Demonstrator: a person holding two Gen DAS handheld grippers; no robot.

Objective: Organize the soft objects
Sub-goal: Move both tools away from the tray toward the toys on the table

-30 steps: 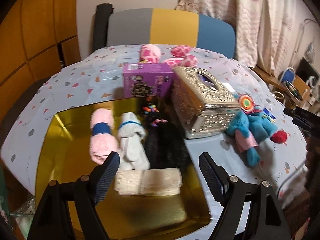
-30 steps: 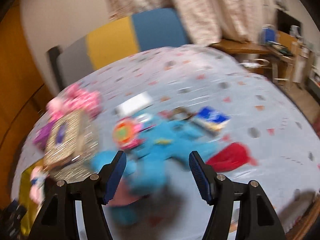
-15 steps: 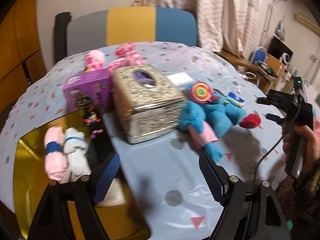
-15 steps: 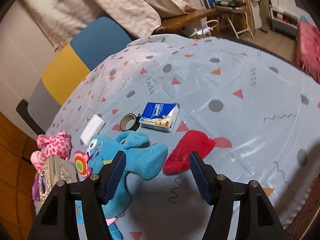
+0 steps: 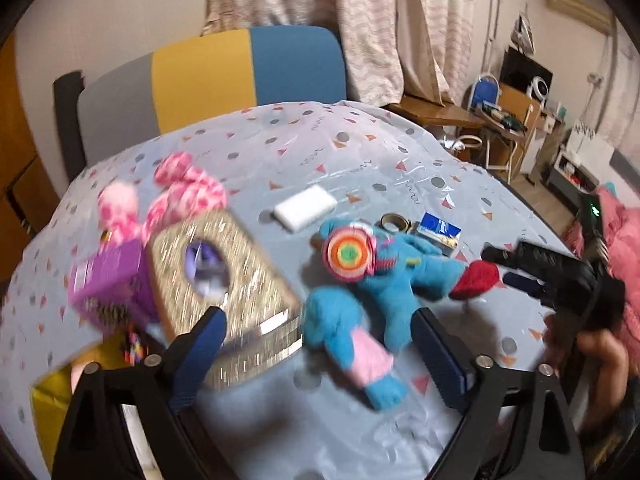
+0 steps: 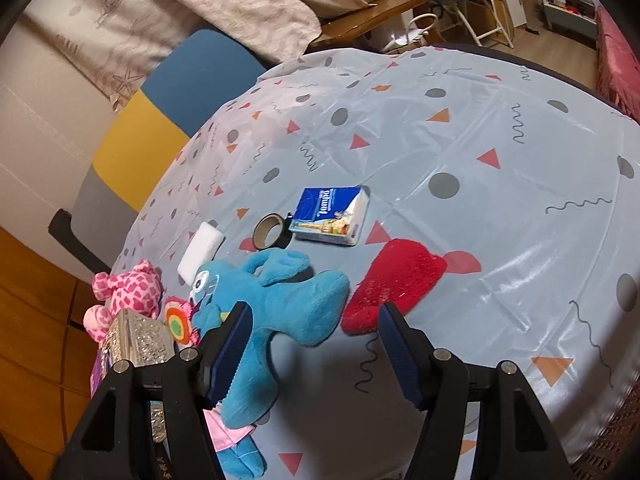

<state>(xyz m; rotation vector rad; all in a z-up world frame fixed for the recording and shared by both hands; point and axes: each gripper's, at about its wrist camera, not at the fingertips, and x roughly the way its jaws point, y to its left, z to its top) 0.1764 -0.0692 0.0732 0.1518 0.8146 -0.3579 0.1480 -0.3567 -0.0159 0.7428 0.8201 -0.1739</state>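
A blue plush toy [image 5: 376,300] with a striped round lollipop lies on the table, also in the right wrist view [image 6: 280,304]. A red soft heart [image 6: 394,282] lies right of it [image 5: 476,280]. A pink spotted plush [image 5: 176,196] sits at the far left [image 6: 128,296]. My left gripper [image 5: 320,356] is open and empty, just above the blue plush. My right gripper [image 6: 314,350] is open and empty, close over the gap between blue plush and red heart. The right gripper's body also shows in the left wrist view [image 5: 548,276].
A silver tissue box [image 5: 220,280] and a purple box [image 5: 108,284] stand left of the plush. A gold tray [image 5: 44,404] sits at the lower left. A white sponge [image 6: 200,248], tape roll [image 6: 272,232] and blue tissue pack [image 6: 332,216] lie beyond the plush. A chair stands behind the table.
My left gripper swung right, away from the gold tray, toward the blue plush. My right gripper moved closer to the blue plush and red heart. Both stayed open.
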